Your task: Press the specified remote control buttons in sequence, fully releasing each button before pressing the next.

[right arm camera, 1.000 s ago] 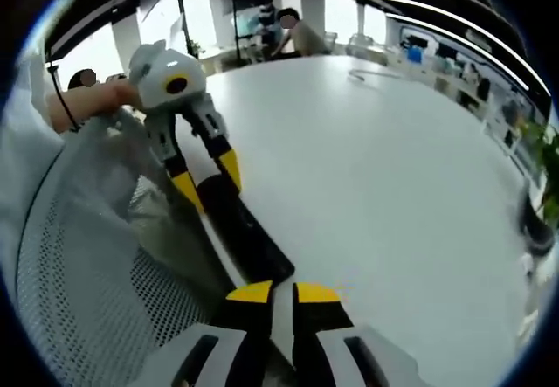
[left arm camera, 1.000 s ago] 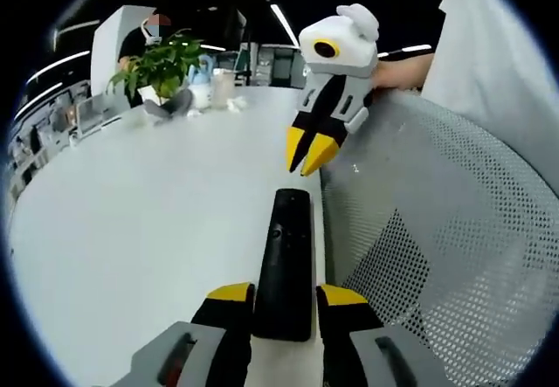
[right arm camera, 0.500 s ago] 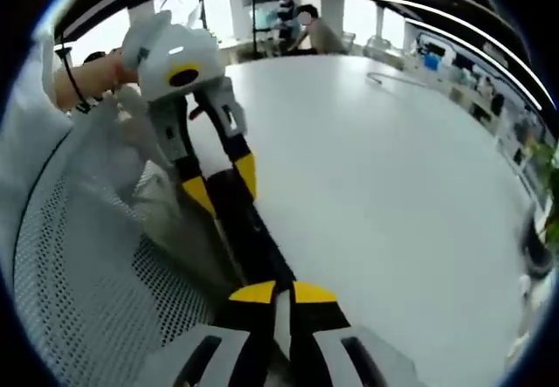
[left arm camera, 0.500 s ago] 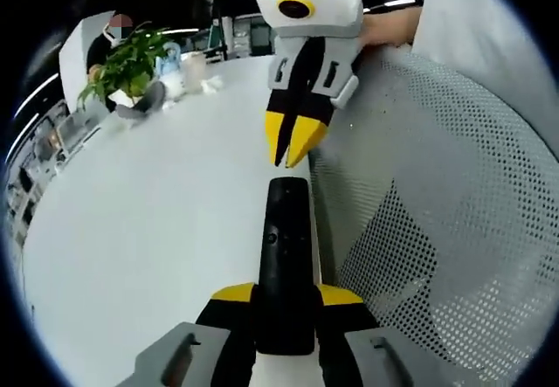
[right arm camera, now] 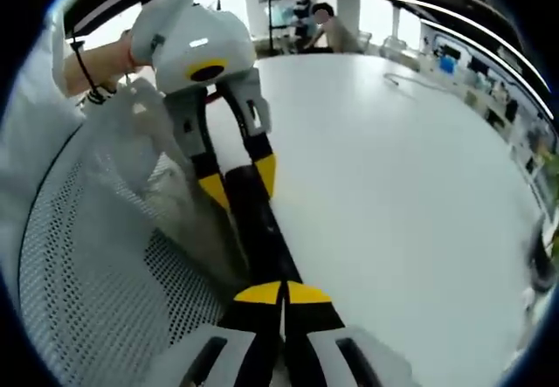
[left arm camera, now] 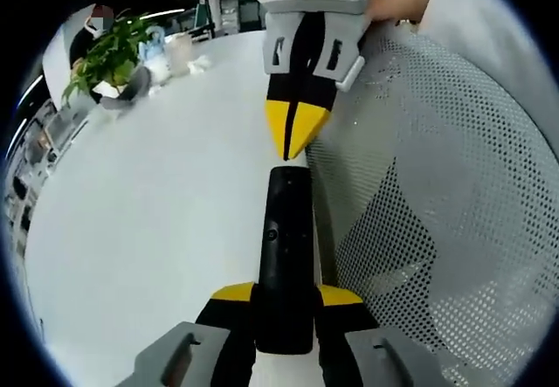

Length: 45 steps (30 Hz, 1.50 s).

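Remote control (left arm camera: 285, 256), black and slim, lies lengthwise on the white tabletop (left arm camera: 148, 221) right at its edge, beside the grey mesh back of a chair (left arm camera: 445, 221). The left gripper (left arm camera: 285, 304) clamps the near end of it: its yellow-tipped fingers (left arm camera: 231, 293) sit against either side of the black body. In the left gripper view the right gripper (left arm camera: 291, 138) comes in from above, its two yellow fingertips pressed together into one point at the far end of the remote; whether that point touches it cannot be told. The right gripper view shows the same from the other end: the right gripper's own fingers (right arm camera: 259, 293) are together over the near end of the remote, and beyond them the left gripper holds the far part, a person's hand (right arm camera: 92, 59) behind it. A potted plant (left arm camera: 109, 51) stands well away across the tabletop.
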{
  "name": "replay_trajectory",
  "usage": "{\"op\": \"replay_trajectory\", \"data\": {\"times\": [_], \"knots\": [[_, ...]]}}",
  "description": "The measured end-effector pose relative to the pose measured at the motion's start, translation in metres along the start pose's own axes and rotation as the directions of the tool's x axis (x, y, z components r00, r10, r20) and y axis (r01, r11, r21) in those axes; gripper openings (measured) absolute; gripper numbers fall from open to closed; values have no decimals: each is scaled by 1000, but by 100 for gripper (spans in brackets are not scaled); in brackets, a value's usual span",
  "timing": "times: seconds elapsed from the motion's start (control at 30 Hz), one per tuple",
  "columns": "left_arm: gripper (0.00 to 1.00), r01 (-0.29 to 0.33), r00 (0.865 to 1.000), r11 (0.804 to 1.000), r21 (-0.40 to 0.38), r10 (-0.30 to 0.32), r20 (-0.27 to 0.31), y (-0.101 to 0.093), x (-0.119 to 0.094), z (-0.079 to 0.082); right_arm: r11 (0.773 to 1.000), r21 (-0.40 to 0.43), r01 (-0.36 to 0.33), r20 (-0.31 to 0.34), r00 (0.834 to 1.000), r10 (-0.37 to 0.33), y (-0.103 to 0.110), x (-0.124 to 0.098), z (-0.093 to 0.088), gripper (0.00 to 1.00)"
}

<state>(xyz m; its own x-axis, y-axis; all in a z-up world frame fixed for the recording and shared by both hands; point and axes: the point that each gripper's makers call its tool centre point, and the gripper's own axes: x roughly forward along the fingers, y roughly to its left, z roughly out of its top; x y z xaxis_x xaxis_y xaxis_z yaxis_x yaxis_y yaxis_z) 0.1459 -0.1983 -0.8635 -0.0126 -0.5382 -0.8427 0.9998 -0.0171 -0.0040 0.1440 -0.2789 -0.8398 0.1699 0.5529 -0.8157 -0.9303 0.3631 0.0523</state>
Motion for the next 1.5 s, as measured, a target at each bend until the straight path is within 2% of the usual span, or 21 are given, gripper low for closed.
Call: {"op": "replay_trajectory", "data": {"times": [0.17,0.37,0.5,0.7,0.87,1.17,1.33,1.5], "knots": [[25,-14,1000,1000,-22,14,-5,1,1,1,999,-48,-1,-48,999,-1,-7,4,-4,0],[25,-33,999,998,-63,33,1,2,1,1,996,-77,-49,-55,997,44,-2,7,-2,0],[25,-38,999,997,-73,39,13,2,0,1,993,-103,-57,-78,996,49,-2,11,-4,0],[25,-36,999,997,-64,37,22,2,0,1,987,-147,-63,-109,993,48,-2,13,-4,0],[25,-32,999,998,-59,33,22,2,0,1,982,-174,-70,-161,986,42,-2,15,-4,0],[25,-11,1000,999,-31,12,10,2,0,1,980,-163,-110,-240,968,69,-4,16,-2,0],[25,-11,1000,999,-30,12,12,2,0,1,978,-179,-109,-217,974,69,-3,14,-4,0],[25,-10,1000,999,-32,10,14,2,0,1,989,-122,-84,-150,986,65,-4,14,-3,0]]}}
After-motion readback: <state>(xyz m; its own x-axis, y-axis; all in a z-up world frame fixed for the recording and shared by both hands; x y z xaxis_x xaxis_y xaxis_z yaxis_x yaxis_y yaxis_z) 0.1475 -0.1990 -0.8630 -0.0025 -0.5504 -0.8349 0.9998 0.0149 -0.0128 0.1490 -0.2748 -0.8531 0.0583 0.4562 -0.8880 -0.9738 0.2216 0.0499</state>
